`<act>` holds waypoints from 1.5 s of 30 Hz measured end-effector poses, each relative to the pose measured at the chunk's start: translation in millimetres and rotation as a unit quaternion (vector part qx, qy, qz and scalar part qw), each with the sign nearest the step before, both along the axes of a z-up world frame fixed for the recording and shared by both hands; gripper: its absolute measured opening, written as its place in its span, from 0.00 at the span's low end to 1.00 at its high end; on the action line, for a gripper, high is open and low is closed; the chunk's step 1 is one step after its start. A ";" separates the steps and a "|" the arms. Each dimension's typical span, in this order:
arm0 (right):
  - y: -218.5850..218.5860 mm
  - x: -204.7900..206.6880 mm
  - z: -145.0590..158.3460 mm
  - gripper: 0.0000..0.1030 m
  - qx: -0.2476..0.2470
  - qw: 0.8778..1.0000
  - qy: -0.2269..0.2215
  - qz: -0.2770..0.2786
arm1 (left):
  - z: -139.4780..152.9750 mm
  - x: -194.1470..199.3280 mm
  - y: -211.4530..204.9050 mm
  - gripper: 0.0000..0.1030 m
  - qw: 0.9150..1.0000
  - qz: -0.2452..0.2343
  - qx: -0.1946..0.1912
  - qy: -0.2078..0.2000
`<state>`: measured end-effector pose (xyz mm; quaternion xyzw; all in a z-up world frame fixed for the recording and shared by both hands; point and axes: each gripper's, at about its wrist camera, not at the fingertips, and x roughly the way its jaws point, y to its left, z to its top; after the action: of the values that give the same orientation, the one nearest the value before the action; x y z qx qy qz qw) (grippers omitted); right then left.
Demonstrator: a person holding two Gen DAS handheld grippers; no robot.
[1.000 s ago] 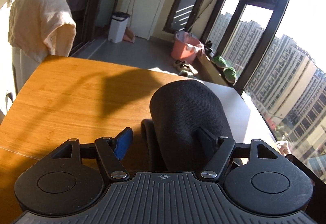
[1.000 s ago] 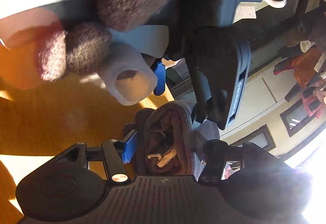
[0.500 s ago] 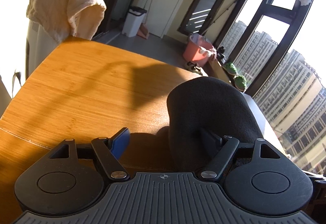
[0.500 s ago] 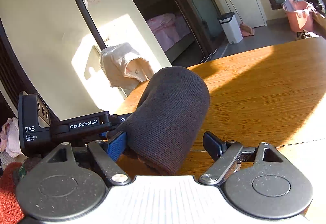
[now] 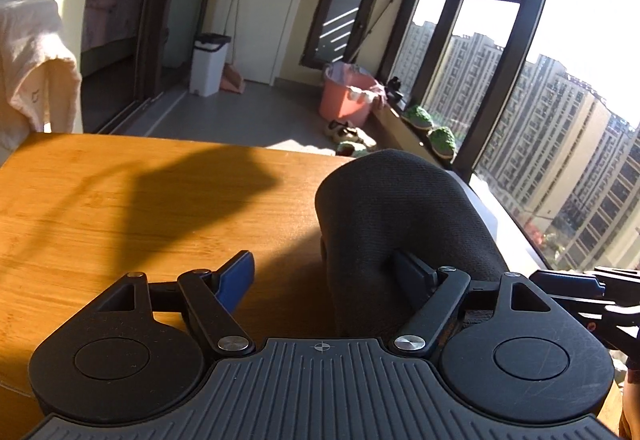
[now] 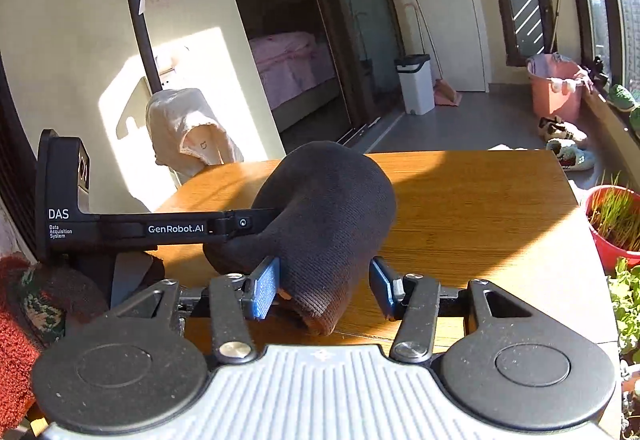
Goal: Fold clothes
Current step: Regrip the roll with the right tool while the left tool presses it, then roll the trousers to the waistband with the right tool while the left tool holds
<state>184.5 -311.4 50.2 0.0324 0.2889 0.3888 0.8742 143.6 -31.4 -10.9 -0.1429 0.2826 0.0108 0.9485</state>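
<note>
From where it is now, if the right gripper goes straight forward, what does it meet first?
The right gripper would likely meet the dark knit garment first: the cloth already sits between its open jaws. Beyond it lies the wooden table.

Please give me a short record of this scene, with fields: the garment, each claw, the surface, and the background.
garment: dark knit piece, bunched into a rounded hump on the table
left claw: open; one finger is buried in the knit
right claw: open around the hem
surface: wooden table, partly in shadow
background: pink bucket, white bin, cream towel
</note>
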 end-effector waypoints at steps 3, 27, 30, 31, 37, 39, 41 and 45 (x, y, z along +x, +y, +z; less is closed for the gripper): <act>12.7 25.0 19.5 0.91 0.033 0.999 -0.016 -0.037 | -1.5 -6.0 -0.5 0.81 1.000 0.008 -0.003 0.000; 47.9 -9.1 -25.3 1.00 -0.088 0.995 -0.028 -0.049 | 0.3 -11.3 10.6 0.89 0.999 0.019 -0.042 -0.001; 52.5 -5.1 -28.7 1.00 -0.098 0.993 -0.032 -0.058 | 15.2 -25.8 16.5 0.86 0.999 0.022 -0.039 -0.019; 52.6 -5.3 -27.5 1.00 -0.107 0.991 -0.047 -0.063 | 15.9 -26.5 14.6 0.86 0.999 0.017 -0.032 -0.018; 41.1 -4.0 -29.7 1.00 -0.092 0.994 -0.038 -0.051 | 3.8 -12.6 0.7 0.89 1.000 0.003 -0.005 -0.001; 32.6 -6.3 -20.4 1.00 -0.058 0.996 -0.045 -0.045 | 1.0 -6.9 1.2 0.91 1.000 0.004 0.000 0.000; 24.9 -4.1 -7.6 1.00 -0.021 0.997 -0.052 -0.053 | 2.2 -4.1 0.9 0.92 1.000 0.007 0.015 0.000; 31.2 23.7 3.6 1.00 -0.003 0.994 -0.050 -0.096 | -0.5 -1.2 6.3 0.96 1.000 0.015 0.022 0.003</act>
<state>208.2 -280.2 53.8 0.0380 0.2418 0.3033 0.9209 142.4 -25.1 -11.4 -0.1261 0.2829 0.0322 0.9503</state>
